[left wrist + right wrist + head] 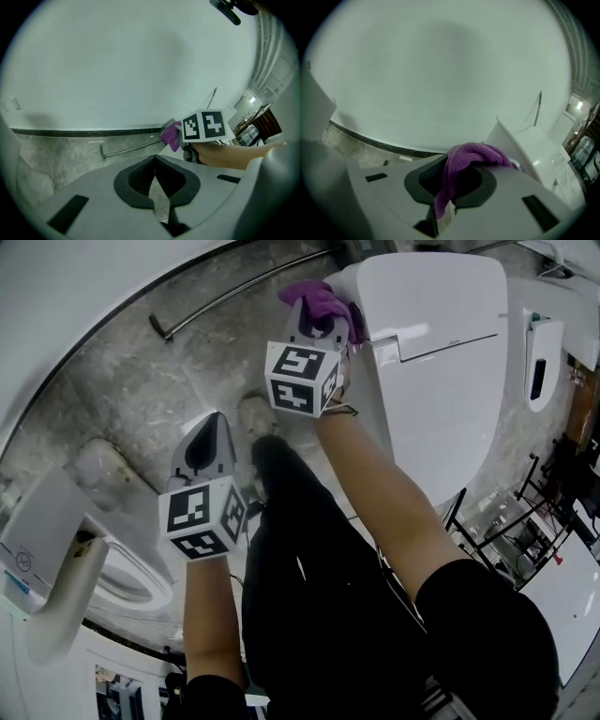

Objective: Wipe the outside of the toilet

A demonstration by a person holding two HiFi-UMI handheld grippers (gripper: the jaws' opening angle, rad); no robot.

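— Two grippers, so what has each got?
— The right gripper [315, 322] pinches a crumpled purple woven cloth [324, 298] between its jaws, and a fold hangs down through them.
— And the toilet?
— The glossy white toilet with its lid down [441, 362] sits just beside that gripper, on its right. The cloth touches its rear corner at the jaw tips.
— The left gripper [208, 439]?
— Its jaws are pressed together on nothing. It is well back from the other, over the grey marbled stone floor [141, 381].
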